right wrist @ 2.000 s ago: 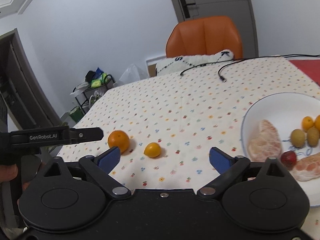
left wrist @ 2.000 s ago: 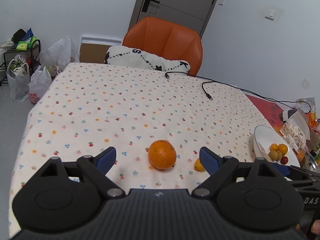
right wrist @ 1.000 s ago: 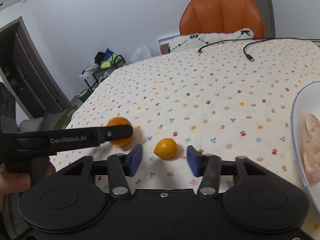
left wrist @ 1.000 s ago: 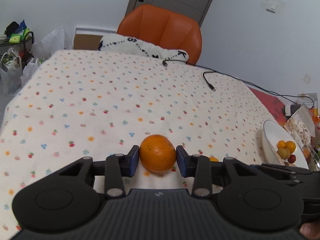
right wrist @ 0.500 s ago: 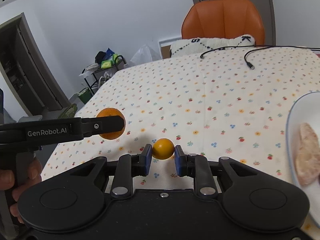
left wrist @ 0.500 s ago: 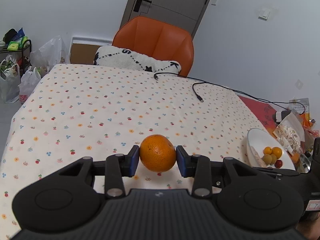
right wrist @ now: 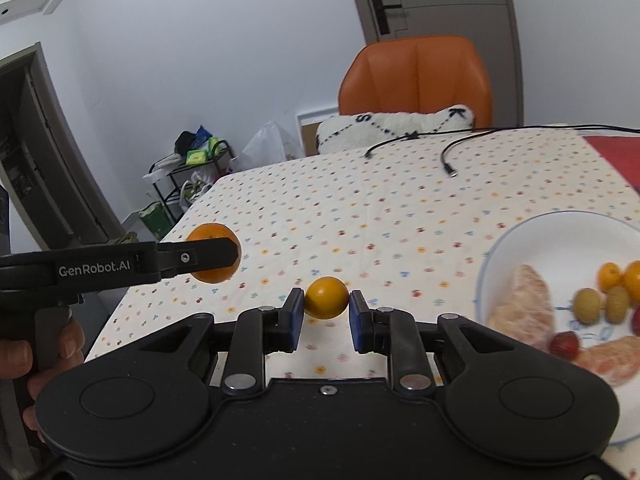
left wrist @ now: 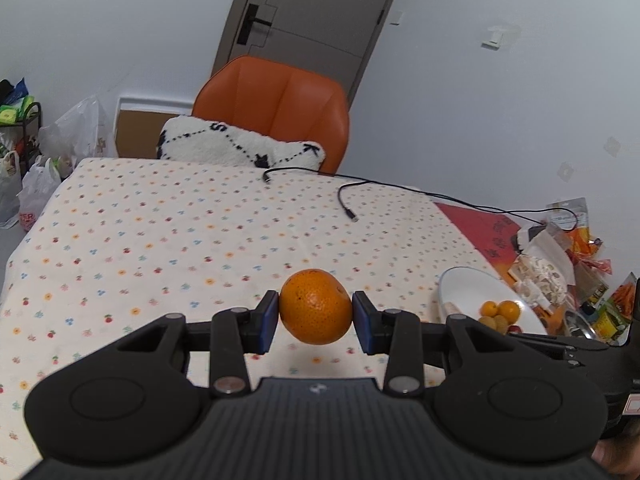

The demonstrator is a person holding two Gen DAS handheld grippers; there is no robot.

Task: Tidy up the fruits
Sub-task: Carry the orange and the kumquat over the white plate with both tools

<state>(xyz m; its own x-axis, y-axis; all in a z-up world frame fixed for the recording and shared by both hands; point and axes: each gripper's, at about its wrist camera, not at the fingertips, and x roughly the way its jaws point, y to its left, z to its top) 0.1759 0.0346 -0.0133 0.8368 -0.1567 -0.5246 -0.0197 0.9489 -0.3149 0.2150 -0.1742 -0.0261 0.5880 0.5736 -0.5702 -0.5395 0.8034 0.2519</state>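
Tablecloth [left wrist: 168, 232], cream with small printed flowers, fills the middle of both views and covers a table whose far edge sits toward 12 o'clock. Behind that edge stands an orange chair [left wrist: 276, 108] with a white cushion [left wrist: 236, 150] stitched in black resting against it. A white plate [right wrist: 560, 240] lies at 3 o'clock in the right wrist view; on it are peeled citrus segments, two small orange fruits, two greenish-yellow ones and something small and red, all a little blurred. In the left wrist view the same plate shows at about 4 o'clock, with snack packets [left wrist: 560, 256] crowded beyond it at 3 o'clock. A black cable [left wrist: 348, 196] trails across the cloth at 1 o'clock.

The left gripper [left wrist: 315, 317] has its blue pads pressed against both sides of an orange [left wrist: 316, 306], which hangs clear of the cloth with its shadow underneath. In the right wrist view that gripper reaches in from 9 o'clock, a person's hand [right wrist: 24, 364] wrapped round its handle at 8 o'clock. The right gripper [right wrist: 325, 314] is narrowed onto a kumquat [right wrist: 326, 297]; the pads touch it on either side, and it sits just above the cloth, left of the plate.
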